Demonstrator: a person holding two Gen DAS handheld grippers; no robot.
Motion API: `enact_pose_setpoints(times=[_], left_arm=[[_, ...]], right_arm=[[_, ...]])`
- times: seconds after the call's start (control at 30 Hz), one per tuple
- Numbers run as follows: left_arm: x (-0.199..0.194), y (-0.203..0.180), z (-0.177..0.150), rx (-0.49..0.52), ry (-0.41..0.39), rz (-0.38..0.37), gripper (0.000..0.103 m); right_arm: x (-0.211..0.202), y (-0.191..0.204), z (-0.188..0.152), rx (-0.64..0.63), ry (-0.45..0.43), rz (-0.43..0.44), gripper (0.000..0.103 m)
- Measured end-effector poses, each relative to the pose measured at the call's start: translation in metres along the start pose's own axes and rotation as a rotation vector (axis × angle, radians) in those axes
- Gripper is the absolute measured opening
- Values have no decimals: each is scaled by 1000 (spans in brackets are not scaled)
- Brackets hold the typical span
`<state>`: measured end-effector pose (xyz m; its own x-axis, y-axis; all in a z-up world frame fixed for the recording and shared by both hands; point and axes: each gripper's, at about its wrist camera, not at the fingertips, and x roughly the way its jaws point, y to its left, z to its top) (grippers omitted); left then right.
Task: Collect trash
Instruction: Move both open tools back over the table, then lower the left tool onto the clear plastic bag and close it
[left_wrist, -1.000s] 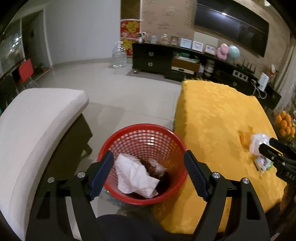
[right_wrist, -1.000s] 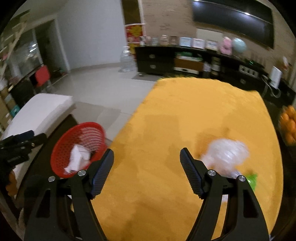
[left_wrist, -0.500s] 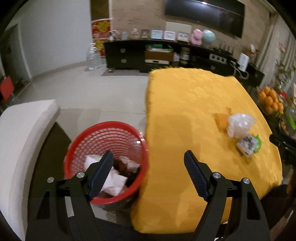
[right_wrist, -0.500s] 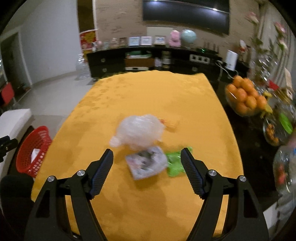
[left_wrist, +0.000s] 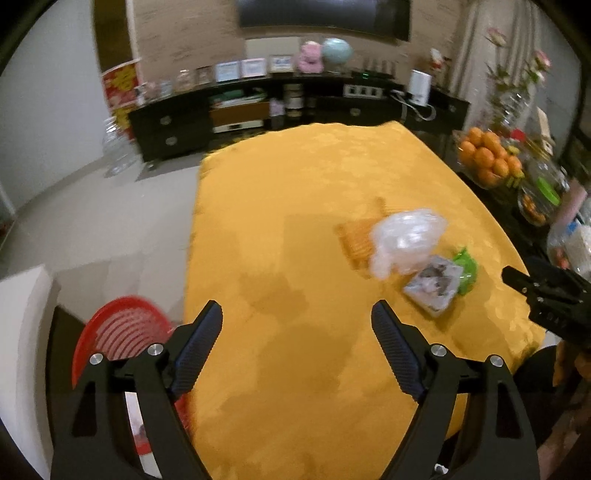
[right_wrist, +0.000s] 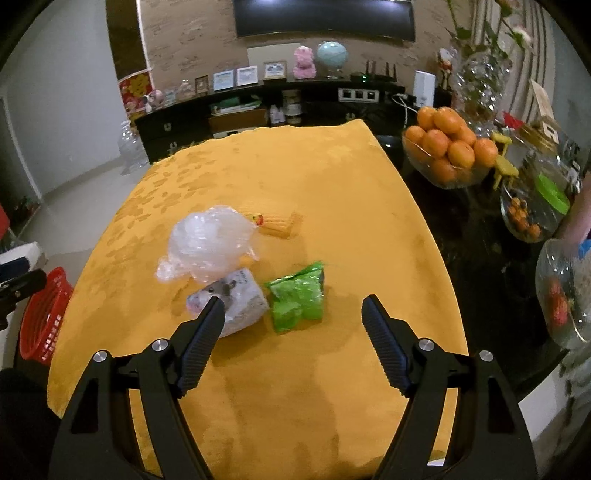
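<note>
Trash lies on the yellow tablecloth (right_wrist: 332, 206): a crumpled clear plastic bag (right_wrist: 208, 242), a white packet with a hamster picture (right_wrist: 236, 301), a green wrapper (right_wrist: 299, 297) and a yellow wrapper (right_wrist: 277, 221). My right gripper (right_wrist: 293, 306) is open and empty, just in front of the white packet and green wrapper. My left gripper (left_wrist: 297, 312) is open and empty over the table's left part; the bag (left_wrist: 404, 240), packet (left_wrist: 434, 284) and right gripper (left_wrist: 543, 295) lie to its right. The red mesh bin (left_wrist: 118, 336) stands on the floor left of the table, also in the right wrist view (right_wrist: 42, 317).
A glass bowl of oranges (right_wrist: 448, 155), glass jars (right_wrist: 561, 291) and a snack bowl (right_wrist: 532, 212) stand on the dark surface right of the table. A white cushioned seat (left_wrist: 18, 332) is beside the bin. A black TV cabinet (right_wrist: 258, 110) lines the far wall.
Both grippers swung right, away from the bin and over the table. The right gripper now faces the trash pile close up. Both stayed open and empty.
</note>
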<state>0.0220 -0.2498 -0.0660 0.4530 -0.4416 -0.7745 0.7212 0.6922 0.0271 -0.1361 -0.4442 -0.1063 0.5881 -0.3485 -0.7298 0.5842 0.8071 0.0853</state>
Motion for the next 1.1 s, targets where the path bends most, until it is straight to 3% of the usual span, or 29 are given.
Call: enact_pose_setpoints(times=[0.23,0.47,0.83,0.97,1.1], left_arm=[[39,-48,26,96,28,-55,81],[75,-90,44,196,63,-63,81],[131,-110,66,217,161,-122,81],[140,-113,65,223,156,-143,80],[144,-110,64,205,158,-168,54]], right_arm=[[7,-20,-4,47,8,-3,77],[15,-29,-9,79,25,12,77],[27,-33,-12,102,49,31,77],[31,-34,-12,108,58,32,77],[35,-35,-12,117,68,32,77]])
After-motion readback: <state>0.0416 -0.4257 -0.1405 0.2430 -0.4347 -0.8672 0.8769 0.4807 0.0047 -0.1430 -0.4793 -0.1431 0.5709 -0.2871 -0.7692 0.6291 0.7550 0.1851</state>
